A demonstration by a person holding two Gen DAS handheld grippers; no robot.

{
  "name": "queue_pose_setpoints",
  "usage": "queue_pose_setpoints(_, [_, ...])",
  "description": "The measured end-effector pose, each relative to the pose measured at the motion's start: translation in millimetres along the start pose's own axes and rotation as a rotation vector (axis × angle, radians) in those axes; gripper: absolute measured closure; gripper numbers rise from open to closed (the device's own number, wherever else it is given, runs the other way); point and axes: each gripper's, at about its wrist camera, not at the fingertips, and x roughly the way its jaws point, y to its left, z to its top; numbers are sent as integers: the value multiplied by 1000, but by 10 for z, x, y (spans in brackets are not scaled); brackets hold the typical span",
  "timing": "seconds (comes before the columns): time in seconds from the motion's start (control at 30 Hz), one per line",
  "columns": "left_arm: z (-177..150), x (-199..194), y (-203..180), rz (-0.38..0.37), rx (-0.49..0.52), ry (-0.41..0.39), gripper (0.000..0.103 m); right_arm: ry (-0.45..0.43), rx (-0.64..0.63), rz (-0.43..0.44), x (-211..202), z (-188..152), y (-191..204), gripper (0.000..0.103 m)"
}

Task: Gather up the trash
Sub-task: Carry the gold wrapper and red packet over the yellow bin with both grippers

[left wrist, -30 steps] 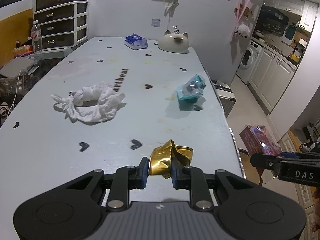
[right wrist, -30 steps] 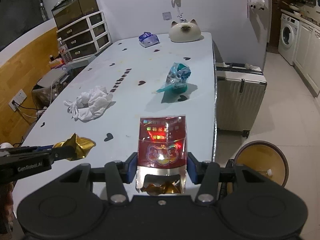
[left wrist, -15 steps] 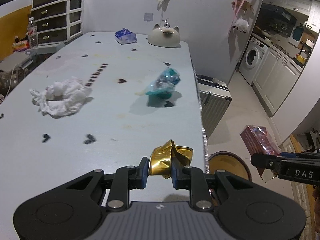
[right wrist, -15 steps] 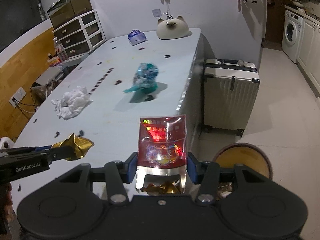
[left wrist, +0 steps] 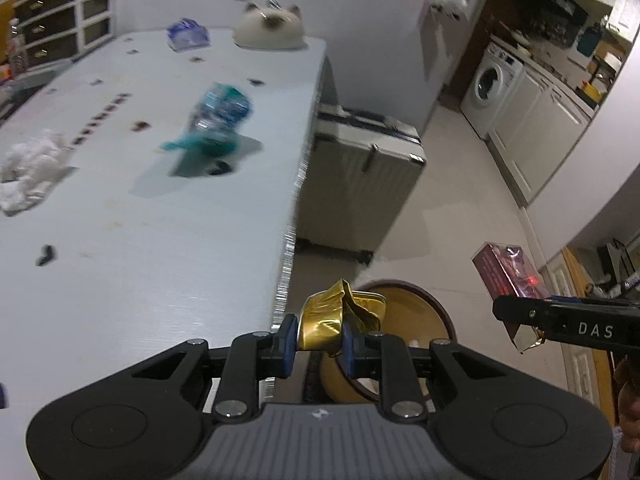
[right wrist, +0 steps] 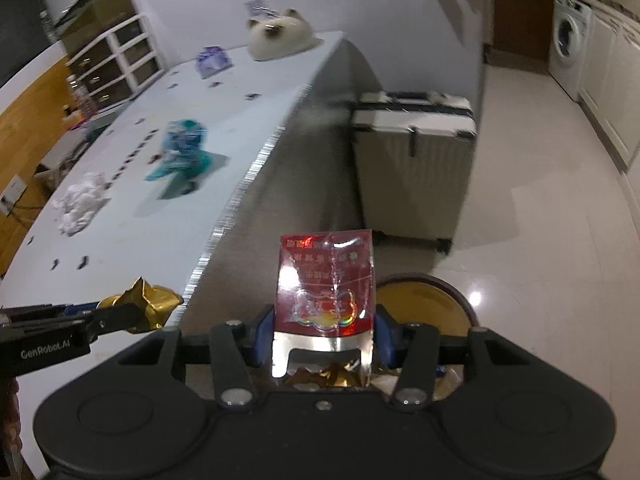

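Note:
My left gripper (left wrist: 318,338) is shut on a crumpled gold foil wrapper (left wrist: 324,318), held just past the white table's right edge (left wrist: 286,264). My right gripper (right wrist: 325,336) is shut on a red shiny snack packet (right wrist: 326,280), which stands upright between its pads. A round bin (left wrist: 420,320) with a yellow inside and a dark rim stands on the floor below both grippers; it is also the bin (right wrist: 424,304) behind the red packet. On the table lie a teal wrapper (left wrist: 218,120) and a white crumpled tissue (left wrist: 32,168).
A pale hard-shell suitcase (left wrist: 360,184) stands on the floor against the table's side, just beyond the bin. A cat-shaped ceramic piece (left wrist: 268,28) and a blue-white packet (left wrist: 188,34) sit at the table's far end. Kitchen cabinets and a washing machine (left wrist: 490,84) line the right.
Both grippers have swung right, from over the table to past its edge and a little lower, each keeping its trash. The bin has come into view under them.

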Motion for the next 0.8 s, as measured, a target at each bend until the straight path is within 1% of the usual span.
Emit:
queue_pose_setpoints(0.37, [134,815,-502,-72,80,170,79,102,179,-80,418,-104,-857,52])
queue_pose_setpoints(0.5, [139,1184,-640,-97,111,246,79,158,268,-87,651,-166,-1093,51])
queue_pose_setpoints(0.63, [74,1567,-767,-124,134,338,79,247,336,-88,955,-245,-1253,51])
queue_pose_setpoints(0.8, [-21,1863,-840,-132,163,409,79,314,408,-61,1278,-315,-1370,50])
